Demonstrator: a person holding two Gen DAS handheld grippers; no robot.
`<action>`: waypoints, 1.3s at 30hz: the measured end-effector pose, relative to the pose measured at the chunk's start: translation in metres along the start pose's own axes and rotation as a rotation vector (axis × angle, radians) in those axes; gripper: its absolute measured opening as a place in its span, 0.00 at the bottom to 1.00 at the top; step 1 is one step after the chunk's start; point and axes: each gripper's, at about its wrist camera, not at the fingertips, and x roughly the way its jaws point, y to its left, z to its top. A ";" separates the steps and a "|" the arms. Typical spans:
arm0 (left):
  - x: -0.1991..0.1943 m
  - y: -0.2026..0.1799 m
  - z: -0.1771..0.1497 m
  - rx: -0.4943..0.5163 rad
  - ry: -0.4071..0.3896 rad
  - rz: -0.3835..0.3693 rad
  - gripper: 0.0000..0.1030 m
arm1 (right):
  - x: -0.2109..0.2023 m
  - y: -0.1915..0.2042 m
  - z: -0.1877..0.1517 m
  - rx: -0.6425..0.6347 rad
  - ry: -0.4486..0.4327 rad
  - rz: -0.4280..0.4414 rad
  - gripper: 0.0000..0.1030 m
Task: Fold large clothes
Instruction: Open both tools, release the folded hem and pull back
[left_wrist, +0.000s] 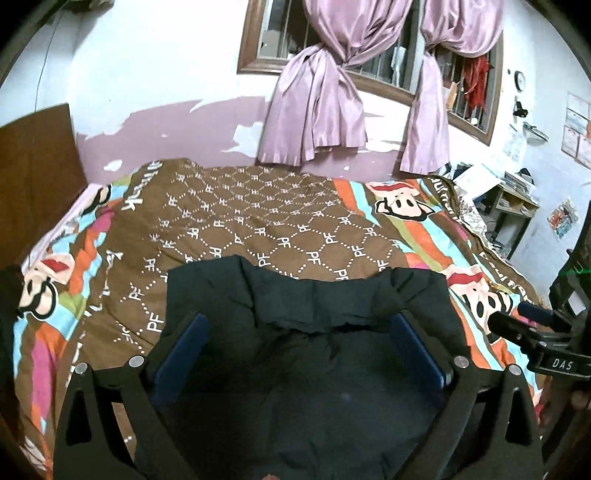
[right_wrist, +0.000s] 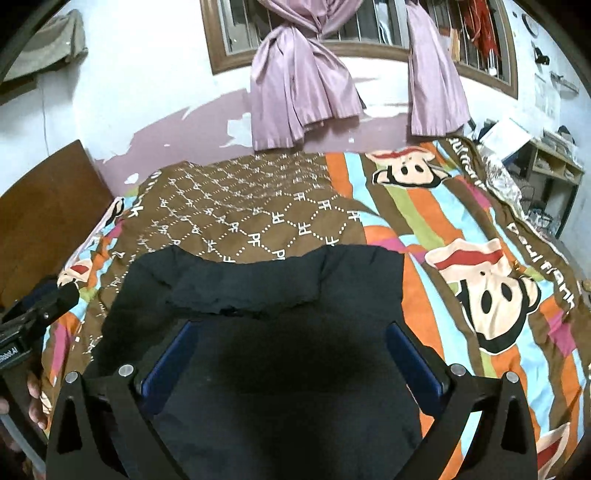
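1. Covering the bed is a brown bedspread (left_wrist: 258, 221) with "PF" lettering, coloured stripes and cartoon monkey faces.
2. Behind it, a peeling pink-and-white wall, a barred window (left_wrist: 369, 70) and knotted lilac curtains (left_wrist: 321, 99).
3. A cluttered shelf (left_wrist: 513, 203) stands at the right.
4. The dark garment (left_wrist: 306, 332) lies folded on the near bedspread.
5. My left gripper (left_wrist: 295, 343) and right gripper (right_wrist: 291, 354) gape wide above it, gripping nothing.
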 end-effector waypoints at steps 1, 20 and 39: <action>-0.007 -0.003 -0.001 0.005 -0.007 0.000 0.96 | -0.007 0.001 0.000 -0.004 -0.008 0.001 1.00; -0.141 -0.029 -0.039 0.034 -0.125 0.037 0.96 | -0.138 0.026 -0.034 -0.107 -0.110 -0.038 1.00; -0.194 -0.041 -0.123 0.105 -0.139 0.012 0.96 | -0.188 0.025 -0.128 -0.108 -0.188 0.013 1.00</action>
